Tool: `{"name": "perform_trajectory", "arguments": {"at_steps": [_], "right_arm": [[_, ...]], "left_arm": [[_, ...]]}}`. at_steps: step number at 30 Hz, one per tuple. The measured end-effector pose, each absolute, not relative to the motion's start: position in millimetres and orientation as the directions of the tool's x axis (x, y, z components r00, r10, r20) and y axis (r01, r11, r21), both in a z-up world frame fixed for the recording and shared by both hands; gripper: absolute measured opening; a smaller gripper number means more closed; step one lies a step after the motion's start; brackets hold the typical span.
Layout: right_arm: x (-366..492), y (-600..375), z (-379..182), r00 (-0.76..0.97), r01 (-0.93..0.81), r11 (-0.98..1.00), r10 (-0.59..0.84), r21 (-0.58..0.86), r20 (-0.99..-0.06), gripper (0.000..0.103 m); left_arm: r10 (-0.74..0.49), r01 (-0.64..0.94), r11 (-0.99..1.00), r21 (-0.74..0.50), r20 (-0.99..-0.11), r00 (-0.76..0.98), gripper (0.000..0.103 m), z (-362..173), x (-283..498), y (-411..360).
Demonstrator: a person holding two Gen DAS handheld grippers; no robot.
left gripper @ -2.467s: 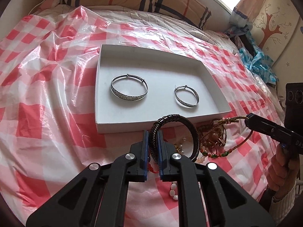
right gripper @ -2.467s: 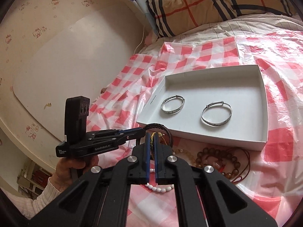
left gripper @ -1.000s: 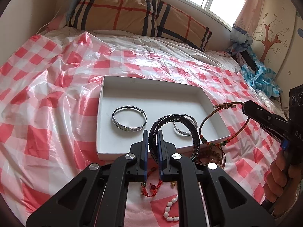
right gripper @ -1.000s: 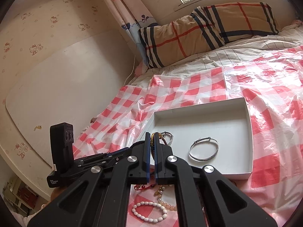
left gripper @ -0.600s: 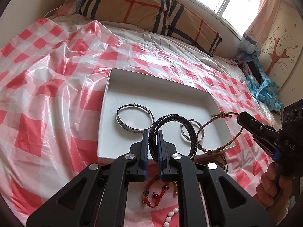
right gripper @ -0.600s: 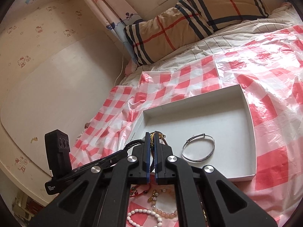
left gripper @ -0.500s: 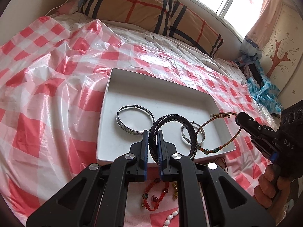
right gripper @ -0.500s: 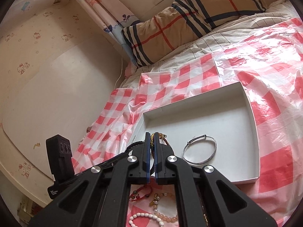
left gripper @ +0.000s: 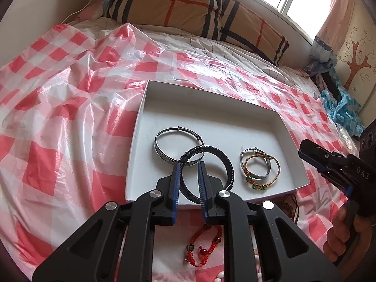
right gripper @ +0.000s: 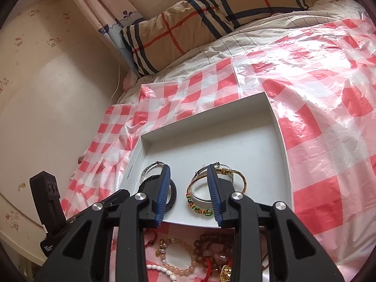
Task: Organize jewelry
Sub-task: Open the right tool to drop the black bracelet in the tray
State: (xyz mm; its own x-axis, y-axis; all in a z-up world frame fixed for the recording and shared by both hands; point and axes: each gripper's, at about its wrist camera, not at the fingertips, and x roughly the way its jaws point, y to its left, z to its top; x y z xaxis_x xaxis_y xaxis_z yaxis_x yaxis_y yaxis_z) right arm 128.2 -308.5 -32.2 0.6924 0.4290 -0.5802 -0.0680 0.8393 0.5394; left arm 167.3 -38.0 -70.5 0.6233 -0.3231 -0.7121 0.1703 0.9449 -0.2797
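A white tray [left gripper: 211, 108] lies on the bed and also shows in the right wrist view [right gripper: 279, 127]. In it lie two silver bangles [left gripper: 164, 136] [left gripper: 244, 157], a black braided bracelet [left gripper: 226, 164] and a gold cord bracelet with green beads [left gripper: 277, 164]. My left gripper [left gripper: 189, 164] is open over the tray's near edge, its jaws either side of the black bracelet, which rests partly on the larger bangle. My right gripper [right gripper: 188, 171] is open above the cord bracelet [right gripper: 243, 181], which lies over the smaller bangle [right gripper: 199, 196].
Loose jewelry lies on the red-checked plastic sheet [left gripper: 58, 141] in front of the tray: a red cord bracelet [left gripper: 204, 246], brown beads [right gripper: 211, 244], pink beads [right gripper: 178, 265] and white beads [right gripper: 159, 269]. A plaid pillow [left gripper: 188, 7] lies behind.
Both grippers have opened. The black bracelet has dropped from my left gripper into the tray, and the cord bracelet from my right gripper onto the smaller bangle.
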Motion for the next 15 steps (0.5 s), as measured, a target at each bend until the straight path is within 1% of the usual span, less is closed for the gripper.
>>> {"name": "perform_trajectory", "arguments": {"at_steps": [1, 3, 6, 11, 14, 15], "right_arm": [[128.5, -309.4, -32.4, 0.689, -0.064, 0.84, 0.428, 0.54, -0.585, 0.033], [128.2, -311.8, -31.8, 0.686, -0.055, 0.837, 0.428, 0.545, -0.588, 0.035], [125.8, -316.7, -29.2, 0.687, -0.04, 0.839, 0.418, 0.543, -0.594, 0.037], [120.4, -322.6, -23.3, 0.686, -0.034, 0.845, 0.408, 0.534, -0.602, 0.039], [114.2, -326.2, -17.1, 0.687, -0.032, 0.861, 0.387, 0.507, -0.615, 0.039], [110.9, -328.2, -14.9, 0.689, -0.03, 0.866, 0.379, 0.498, -0.618, 0.039]], "left_arm": [[-0.326, 0.168, 0.944, -0.284, -0.711, 0.623, 0.02, -69.4, 166.7, -37.0], [-0.327, 0.166, 0.943, -0.288, -0.709, 0.626, 0.03, -67.1, 164.0, -35.3], [-0.33, 0.173, 0.942, -0.288, -0.706, 0.626, 0.039, -65.4, 160.2, -35.7], [-0.311, 0.192, 0.95, -0.245, -0.726, 0.613, 0.043, -69.1, 152.9, -41.3], [-0.302, 0.207, 0.953, -0.22, -0.733, 0.609, 0.051, -65.7, 146.6, -43.3], [-0.298, 0.216, 0.954, -0.208, -0.733, 0.611, 0.052, -63.3, 143.4, -43.8]]}}
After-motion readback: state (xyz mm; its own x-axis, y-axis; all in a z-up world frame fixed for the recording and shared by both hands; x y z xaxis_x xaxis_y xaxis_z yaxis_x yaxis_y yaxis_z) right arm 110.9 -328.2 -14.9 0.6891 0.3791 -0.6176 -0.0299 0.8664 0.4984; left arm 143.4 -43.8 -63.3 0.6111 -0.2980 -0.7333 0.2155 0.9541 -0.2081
